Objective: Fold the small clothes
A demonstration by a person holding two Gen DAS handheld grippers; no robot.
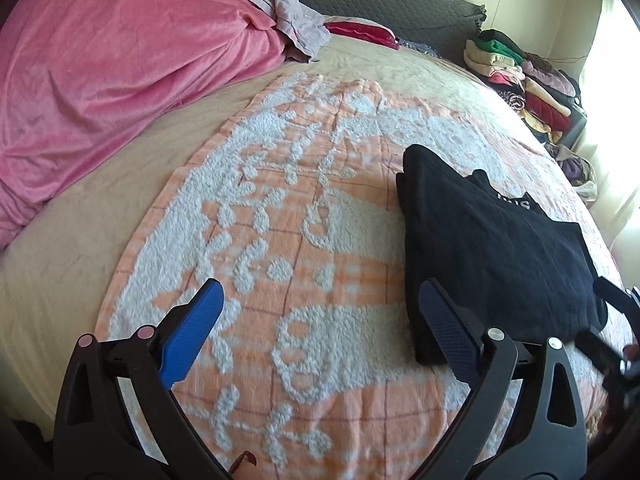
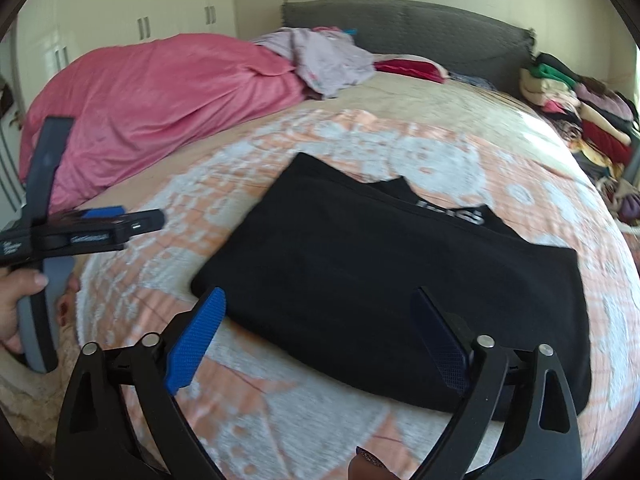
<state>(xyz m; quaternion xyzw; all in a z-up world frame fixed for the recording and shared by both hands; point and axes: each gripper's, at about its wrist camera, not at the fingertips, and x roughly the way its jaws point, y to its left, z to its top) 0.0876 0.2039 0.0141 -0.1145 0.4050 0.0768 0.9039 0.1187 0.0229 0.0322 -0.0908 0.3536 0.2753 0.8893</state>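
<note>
Both grippers point(image 1: 320, 300) point(image 2: 318, 308) gape empty; only the right view shows a hand point(image 2: 16, 304).

1 folded black garment point(image 2: 384, 280), 1 pink blanket point(image 1: 120, 52), 2 tongs: left tongs point(image 1: 320, 320), right tongs point(image 2: 320, 332).

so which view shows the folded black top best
The right wrist view: the black top lies nearly whole and centred on the patterned blanket. The left wrist view pushes it to the right side, its near edge hidden behind that gripper's finger.
</note>
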